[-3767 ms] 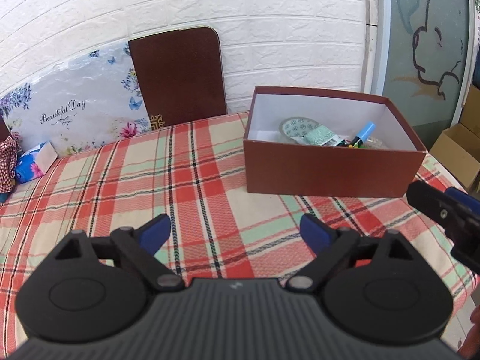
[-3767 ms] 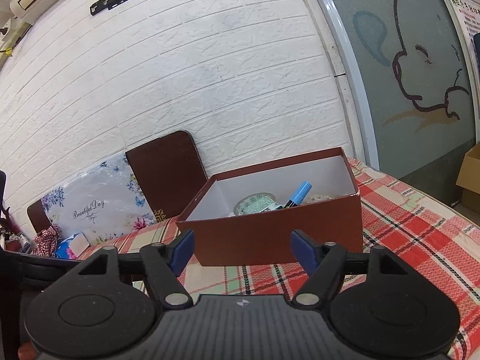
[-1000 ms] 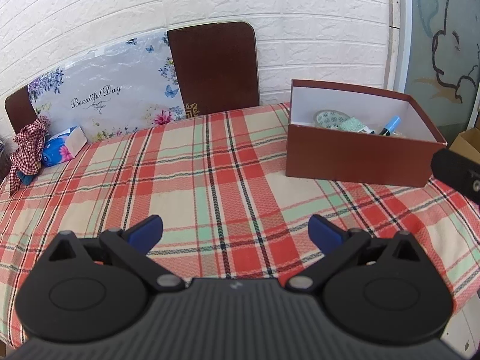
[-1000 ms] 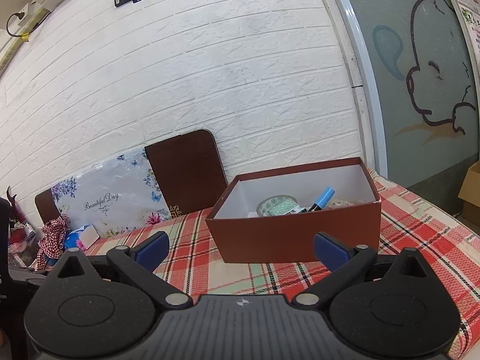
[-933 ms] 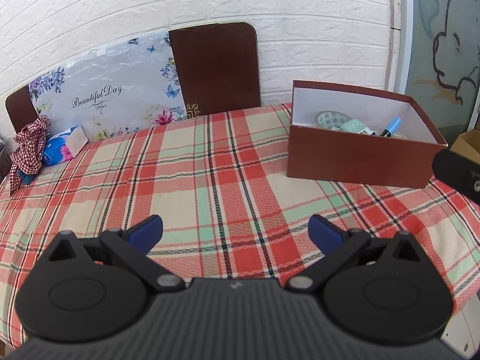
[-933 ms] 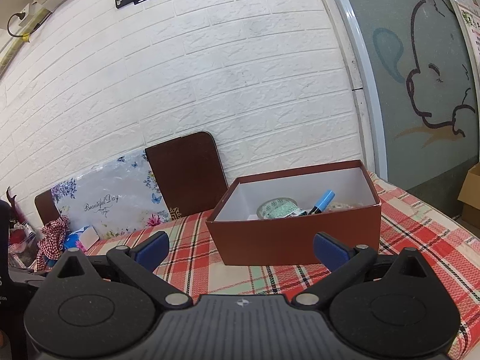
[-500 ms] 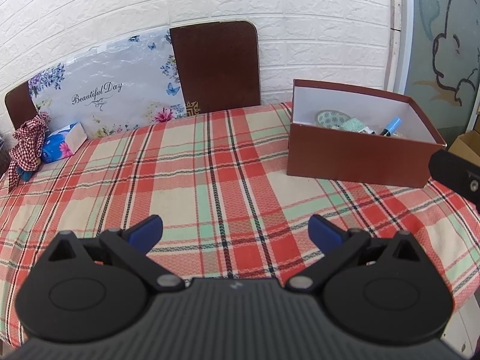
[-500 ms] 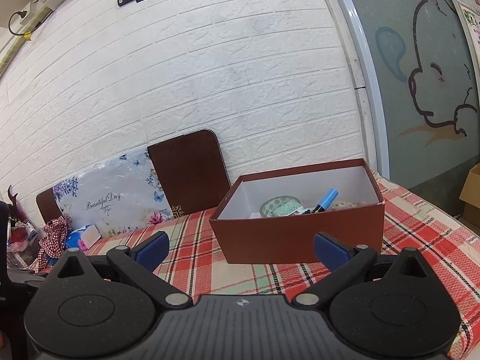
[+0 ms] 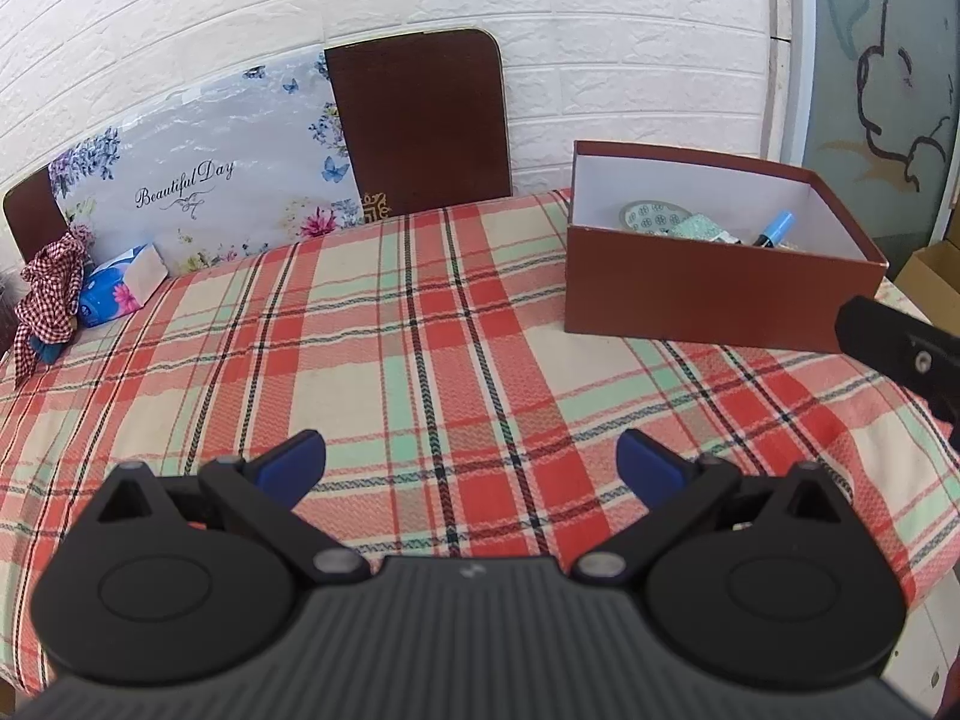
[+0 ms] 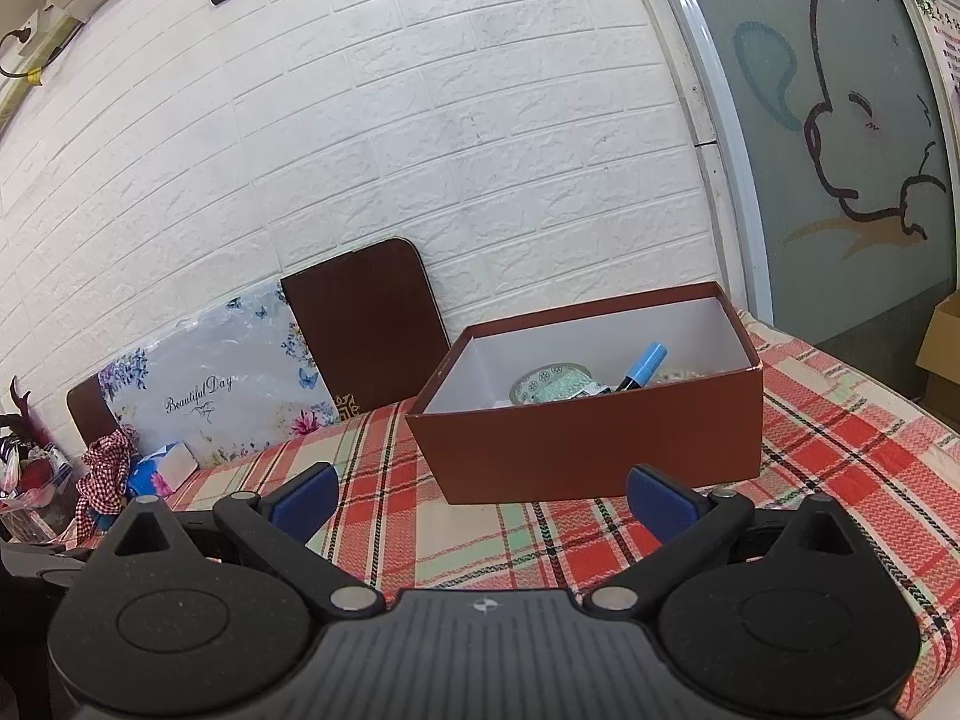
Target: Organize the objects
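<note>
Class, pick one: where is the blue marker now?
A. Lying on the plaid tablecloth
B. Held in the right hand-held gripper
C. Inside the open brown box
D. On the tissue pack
C: the blue marker leans inside the open brown box, beside a patterned tape roll.

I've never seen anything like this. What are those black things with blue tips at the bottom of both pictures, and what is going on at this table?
They are two hand-held grippers, one in each of a person's hands; no robot arm is involved. Each carries a wide-angle camera looking forward along its two blue-tipped fingers, so each picture is one gripper's own view. The left gripper and the right gripper are both open and hold nothing. Ahead lies a table with a plaid cloth. On it stands an open brown box holding a patterned tape roll, a blue marker and a few small items that are hard to make out. At the far left lies a tissue pack.
</note>
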`<act>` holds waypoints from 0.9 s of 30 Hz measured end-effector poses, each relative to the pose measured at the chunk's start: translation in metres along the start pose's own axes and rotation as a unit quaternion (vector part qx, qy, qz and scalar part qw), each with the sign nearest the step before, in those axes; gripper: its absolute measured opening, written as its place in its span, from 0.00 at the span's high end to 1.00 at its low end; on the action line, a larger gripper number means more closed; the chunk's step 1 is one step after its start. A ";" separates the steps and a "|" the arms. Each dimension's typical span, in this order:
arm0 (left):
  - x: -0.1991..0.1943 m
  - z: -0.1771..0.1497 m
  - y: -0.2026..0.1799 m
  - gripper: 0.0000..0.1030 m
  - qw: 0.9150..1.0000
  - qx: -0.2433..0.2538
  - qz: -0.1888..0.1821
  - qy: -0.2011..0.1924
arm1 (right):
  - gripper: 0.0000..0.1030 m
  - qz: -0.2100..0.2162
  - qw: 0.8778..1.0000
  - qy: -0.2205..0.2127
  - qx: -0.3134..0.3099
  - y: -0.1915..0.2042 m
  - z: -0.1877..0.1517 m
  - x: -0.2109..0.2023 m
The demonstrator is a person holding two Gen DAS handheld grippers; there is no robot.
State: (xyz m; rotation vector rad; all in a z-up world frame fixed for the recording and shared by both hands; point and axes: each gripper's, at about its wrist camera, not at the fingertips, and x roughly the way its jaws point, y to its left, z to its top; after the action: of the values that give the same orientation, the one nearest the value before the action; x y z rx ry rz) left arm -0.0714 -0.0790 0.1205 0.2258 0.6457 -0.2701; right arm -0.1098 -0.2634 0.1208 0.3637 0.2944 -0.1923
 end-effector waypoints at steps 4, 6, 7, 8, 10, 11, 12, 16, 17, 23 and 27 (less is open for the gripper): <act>0.003 -0.004 -0.001 0.00 1.000 0.001 0.003 0.006 | 0.00 -0.003 1.000 0.007 0.007 -0.004 -0.004 0.002; 0.006 -0.005 -0.002 0.00 1.000 0.003 0.004 0.010 | 0.00 -0.004 1.000 0.014 0.008 -0.005 -0.006 0.004; 0.006 -0.007 -0.002 0.00 1.000 0.003 0.004 0.012 | 0.00 -0.003 1.000 0.017 0.009 -0.005 -0.007 0.005; 0.007 -0.007 -0.002 0.00 1.000 0.003 0.003 0.013 | 0.00 -0.003 1.000 0.019 0.009 -0.005 -0.008 0.006; 0.008 -0.009 -0.002 0.00 1.000 0.003 0.003 0.016 | 0.00 -0.004 1.000 0.023 0.008 -0.005 -0.009 0.007; 0.009 -0.010 -0.002 0.00 1.000 0.004 0.003 0.018 | 0.00 -0.003 1.000 0.024 0.008 -0.005 -0.009 0.008; 0.009 -0.011 -0.002 0.00 1.000 0.005 0.003 0.019 | 0.00 -0.003 1.000 0.025 0.008 -0.005 -0.009 0.008; 0.011 -0.013 -0.003 0.00 1.000 0.007 0.003 0.024 | 0.00 -0.002 1.000 0.029 0.007 -0.003 -0.011 0.009; 0.012 -0.013 -0.003 0.00 1.000 0.007 0.002 0.026 | 0.00 -0.002 1.000 0.030 0.007 -0.002 -0.011 0.010; 0.013 -0.013 -0.001 0.00 1.000 0.004 0.002 0.028 | 0.00 -0.001 0.999 0.034 0.005 -0.002 -0.012 0.011; 0.014 -0.013 -0.001 0.00 1.000 0.005 0.004 0.028 | 0.00 -0.003 0.999 0.035 0.008 -0.004 -0.013 0.012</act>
State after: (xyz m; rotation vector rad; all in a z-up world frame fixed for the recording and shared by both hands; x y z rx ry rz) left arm -0.0684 -0.0791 0.1014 0.2467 0.6992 -0.2592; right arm -0.1027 -0.2638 0.1041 0.3861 0.3635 -0.1872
